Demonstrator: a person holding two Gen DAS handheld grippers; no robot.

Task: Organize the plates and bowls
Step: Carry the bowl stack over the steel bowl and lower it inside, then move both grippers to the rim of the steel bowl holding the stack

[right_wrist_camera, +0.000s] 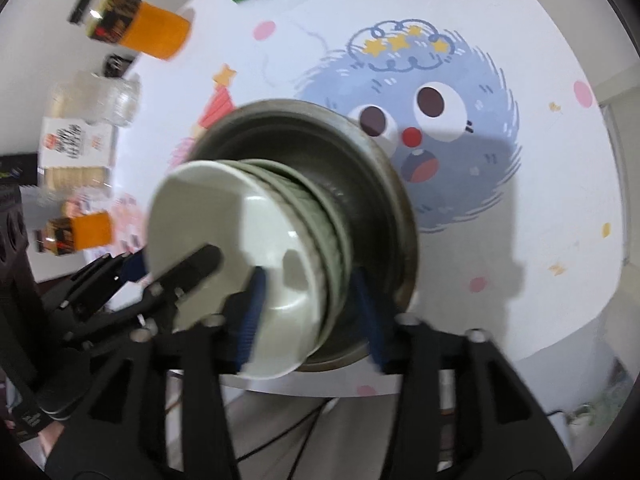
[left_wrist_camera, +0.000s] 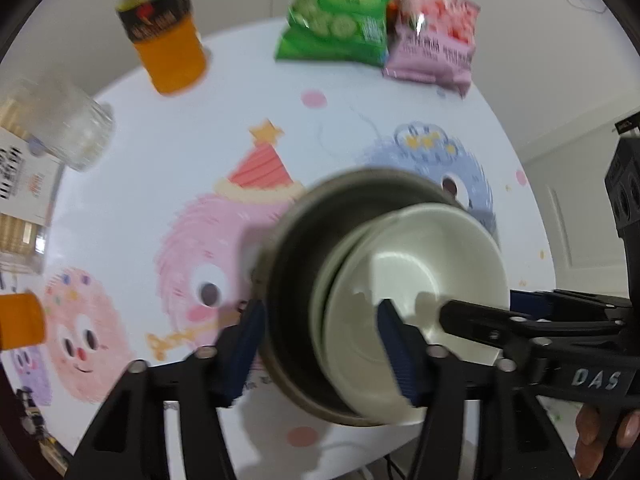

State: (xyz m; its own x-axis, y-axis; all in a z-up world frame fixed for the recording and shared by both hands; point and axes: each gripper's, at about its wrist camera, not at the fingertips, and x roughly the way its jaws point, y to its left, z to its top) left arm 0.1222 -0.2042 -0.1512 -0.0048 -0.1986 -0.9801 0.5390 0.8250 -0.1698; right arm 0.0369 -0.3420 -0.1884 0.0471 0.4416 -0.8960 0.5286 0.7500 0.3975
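At the table's (left_wrist_camera: 400,92) near edge, white bowls (left_wrist_camera: 416,280) sit nested in the metal bowl (left_wrist_camera: 296,240); my left gripper (left_wrist_camera: 320,344) and right gripper (right_wrist_camera: 308,312) straddle the rims, open. Stacking looks done; next I lift clear.

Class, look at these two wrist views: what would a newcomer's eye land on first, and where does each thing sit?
First comes the stack of bowls near the table's front edge: a pale bowl nested in a dark metal bowl. The left gripper and right gripper both straddle its rim, jaws open. Next is the tablecloth with its blue fuzzy monster, then the orange bottle and snack bags at the far edge.
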